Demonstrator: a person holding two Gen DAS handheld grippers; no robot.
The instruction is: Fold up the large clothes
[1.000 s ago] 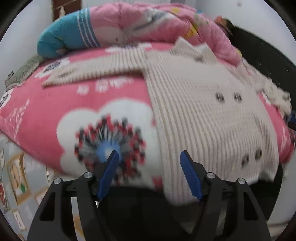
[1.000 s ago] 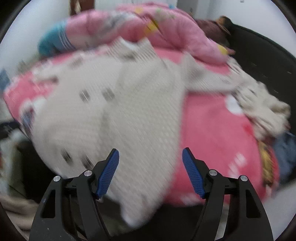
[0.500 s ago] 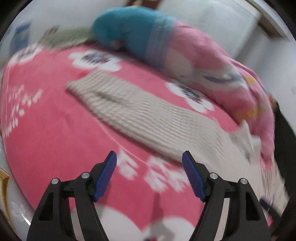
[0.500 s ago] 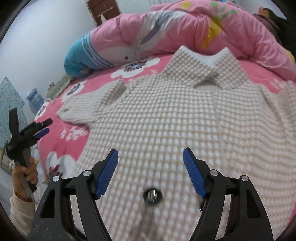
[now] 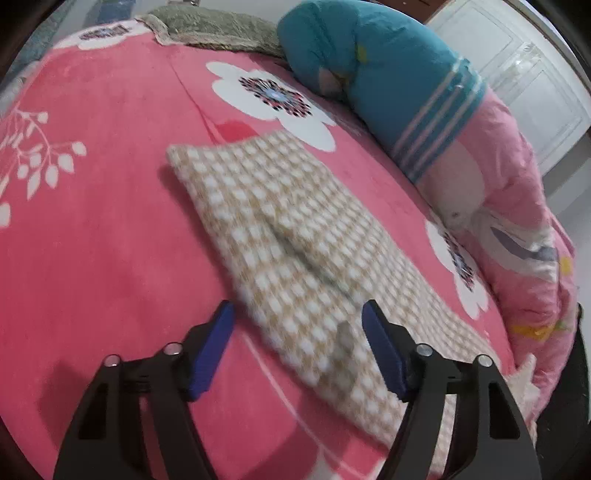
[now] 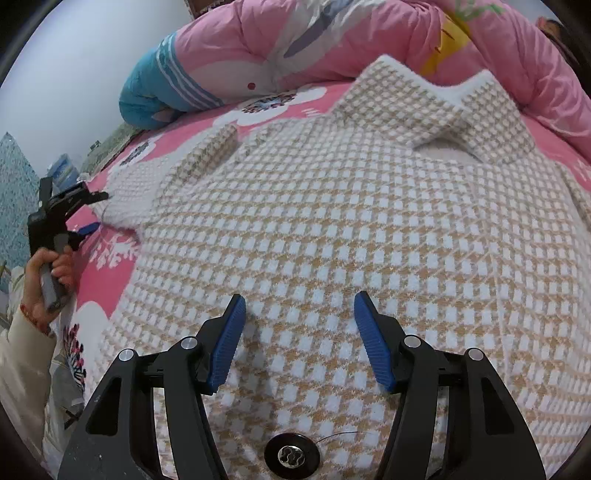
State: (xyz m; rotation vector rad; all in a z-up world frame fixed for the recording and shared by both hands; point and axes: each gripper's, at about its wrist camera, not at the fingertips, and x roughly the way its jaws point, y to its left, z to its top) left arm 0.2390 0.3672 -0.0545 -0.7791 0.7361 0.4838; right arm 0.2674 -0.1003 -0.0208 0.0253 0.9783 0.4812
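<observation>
My left gripper [image 5: 297,332] hangs over the near end of the sleeve [image 5: 280,236] of the checked coat, its jaws apart and just now narrowing, the blue pads [image 5: 212,349] either side of the knit without pressing it; I hold nothing there. My right gripper [image 6: 298,334] is the same: jaws partly open, just now closing a little, poised above the coat's [image 6: 369,229] front panel with the cloth lying flat between the pads and not pinched.

The coat lies spread on the pink flowered bedspread [image 5: 92,229], collar [image 6: 432,107] toward the far side, the sleeve stretched out sideways. Beyond it, a rolled pink and teal quilt [image 5: 406,92] runs along the far edge of the bed, close to the collar and bounding the room there. A grey-green mat [image 5: 214,26] sits at the bed's far corner.

The left view alone shows the white panelled doors [image 5: 517,74] behind the quilt and a crease along the sleeve. The right view alone shows a dark button [image 6: 291,456] just below my pads, and, at the left edge, my own left hand [image 6: 48,280] gripping the other tool's handle, its tips at the sleeve's cuff.
</observation>
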